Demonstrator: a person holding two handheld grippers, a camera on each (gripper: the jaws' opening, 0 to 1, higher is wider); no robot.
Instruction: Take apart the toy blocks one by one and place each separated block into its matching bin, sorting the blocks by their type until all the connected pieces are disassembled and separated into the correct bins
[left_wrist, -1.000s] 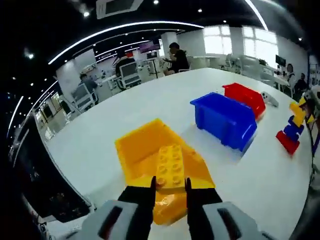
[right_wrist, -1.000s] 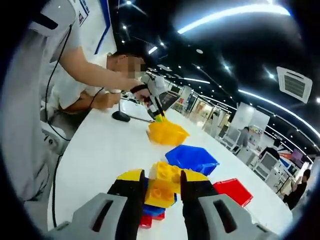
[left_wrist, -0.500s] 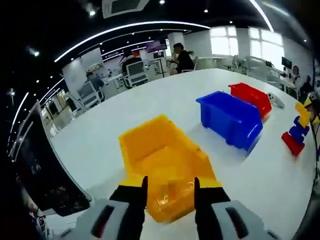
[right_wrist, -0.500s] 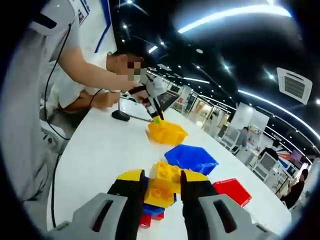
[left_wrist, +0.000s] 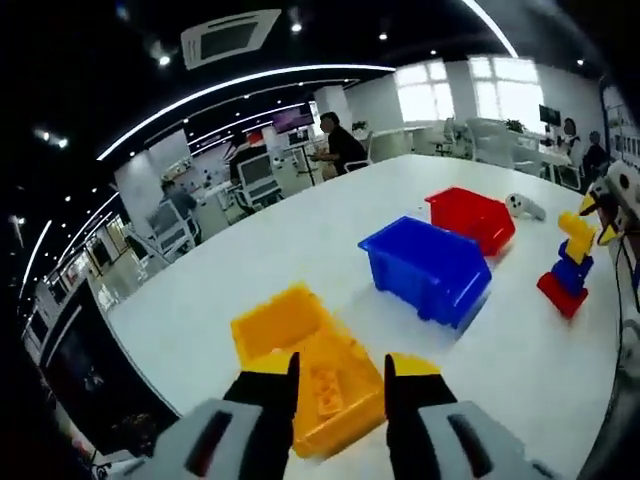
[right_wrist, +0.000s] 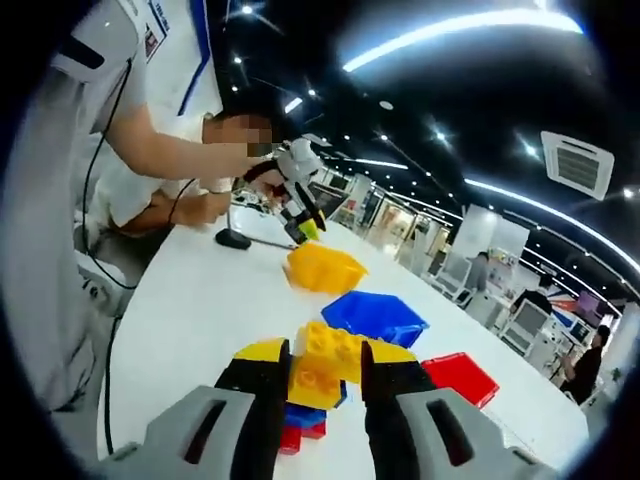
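The left tool (left_wrist: 340, 385) is spread above the yellow plastic bin (left_wrist: 305, 365), a yellow studded block (left_wrist: 325, 388) lying inside. The right tool (right_wrist: 315, 375) pinches the stacked yellow, blue and red toy blocks (right_wrist: 318, 385) over the white table (right_wrist: 200, 300).

Open-plan office — desks (left_wrist: 215, 160), swivel chairs (left_wrist: 262, 150), strip lights (left_wrist: 230, 85)

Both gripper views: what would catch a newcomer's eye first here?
Three bright bins on the white table: yellow bin nearest the open left gripper, holding a yellow block, then blue bin and red bin. The right gripper grips the block stack.
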